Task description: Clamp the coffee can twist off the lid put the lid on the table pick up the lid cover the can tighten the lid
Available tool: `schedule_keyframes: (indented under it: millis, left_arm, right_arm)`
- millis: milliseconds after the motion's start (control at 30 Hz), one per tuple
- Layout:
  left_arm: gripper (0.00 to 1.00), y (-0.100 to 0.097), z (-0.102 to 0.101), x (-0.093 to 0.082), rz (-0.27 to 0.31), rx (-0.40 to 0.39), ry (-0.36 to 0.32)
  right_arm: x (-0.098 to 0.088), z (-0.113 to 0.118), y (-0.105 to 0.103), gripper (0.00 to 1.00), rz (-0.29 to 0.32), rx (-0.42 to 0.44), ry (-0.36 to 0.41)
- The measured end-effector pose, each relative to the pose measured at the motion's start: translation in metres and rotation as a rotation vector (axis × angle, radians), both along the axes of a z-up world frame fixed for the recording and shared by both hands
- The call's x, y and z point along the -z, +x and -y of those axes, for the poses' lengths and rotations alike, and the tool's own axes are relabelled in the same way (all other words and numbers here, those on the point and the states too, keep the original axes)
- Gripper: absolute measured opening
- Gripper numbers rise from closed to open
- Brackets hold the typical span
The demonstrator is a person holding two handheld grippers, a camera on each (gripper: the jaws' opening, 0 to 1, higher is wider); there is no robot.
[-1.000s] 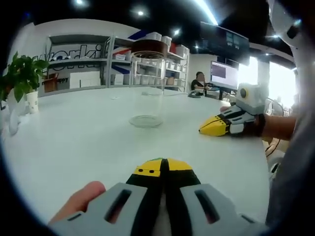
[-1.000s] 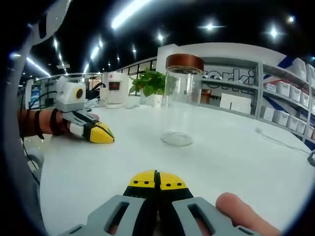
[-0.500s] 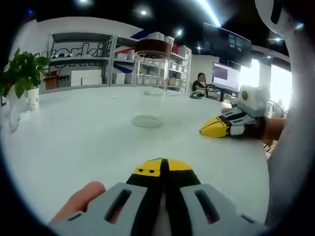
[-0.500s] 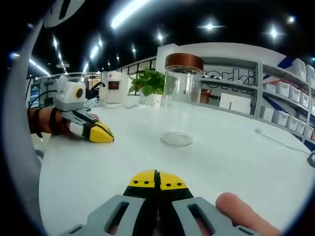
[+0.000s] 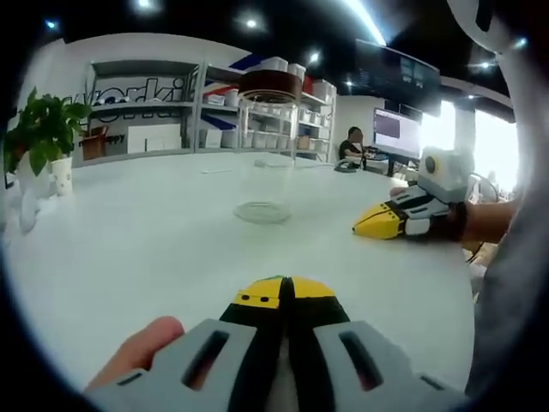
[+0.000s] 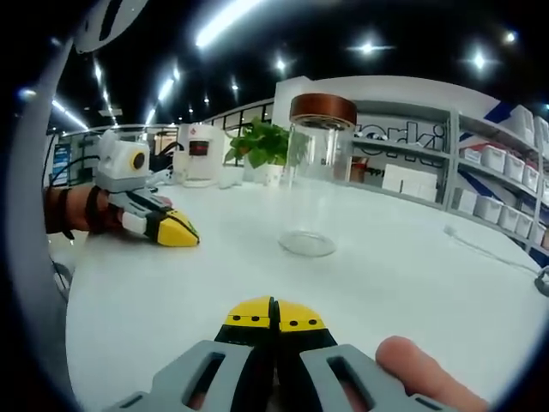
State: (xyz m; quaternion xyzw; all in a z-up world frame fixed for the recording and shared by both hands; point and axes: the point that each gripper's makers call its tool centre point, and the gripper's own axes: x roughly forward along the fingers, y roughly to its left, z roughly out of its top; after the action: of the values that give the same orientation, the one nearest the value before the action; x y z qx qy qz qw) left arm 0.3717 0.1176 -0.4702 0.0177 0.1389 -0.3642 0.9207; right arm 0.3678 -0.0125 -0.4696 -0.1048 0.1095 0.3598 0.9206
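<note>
Both my grippers point(image 5: 286, 287) point(image 6: 274, 311) closed, empty, on counter point(image 6: 412, 257); can point(image 6: 316, 176) clear, rigid, likely slippery, fragile: clamp mid-body, twist brown lid point(image 6: 322, 109) by rim.

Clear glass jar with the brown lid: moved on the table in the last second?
No. The clear glass jar with the brown lid keeps its spot before the potted green plant and shelving; the left view's slight shift is camera motion.

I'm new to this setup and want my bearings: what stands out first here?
An empty clear jar with a brown lid stands upright mid-table, apart from both tools. The left tool rests at the table's edge, shut. A potted plant sits at the far side.
</note>
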Motion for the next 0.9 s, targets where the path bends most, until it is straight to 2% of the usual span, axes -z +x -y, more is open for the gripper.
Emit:
schedule_keyframes:
  millis: [233, 367, 500, 600, 733, 800, 900]
  left_arm:
    - [0.0, -0.0005, 0.0013, -0.0001, 0.003, 0.002, 0.003]
    - [0.0, 0.0002, 0.0009, -0.0003, -0.016, -0.003, -0.006]
    - [0.0, 0.0007, 0.0011, 0.0001, -0.109, 0.016, -0.063]
    - [0.0, 0.0023, -0.0001, 0.0, -0.132, 0.032, -0.068]
    - [0.0, -0.001, 0.0034, 0.0016, -0.087, 0.092, 0.014]
    - [0.0, -0.0018, 0.0067, 0.0009, -0.064, 0.114, 0.031]
    - [0.0, 0.002, 0.0064, 0.0, -0.052, 0.103, 0.039]
  right_arm:
    - [-0.0006, 0.0003, -0.001, 0.0, 0.007, -0.002, -0.005]
    - [-0.0006, 0.0002, -0.0012, 0.0, 0.005, -0.003, -0.002]
    - [-0.0004, 0.0005, -0.0012, 0.0, 0.002, -0.006, 0.003]
    - [-0.0002, 0.0007, -0.0021, 0.0, 0.002, -0.009, 0.004]
    - [0.0002, 0.0005, -0.0024, 0.0, 0.001, -0.011, 0.006]
    - [0.0002, 0.0005, -0.0024, 0.0, -0.001, -0.011, 0.007]
    - [0.0003, 0.0003, -0.0025, 0.0, 0.0, -0.01, 0.005]
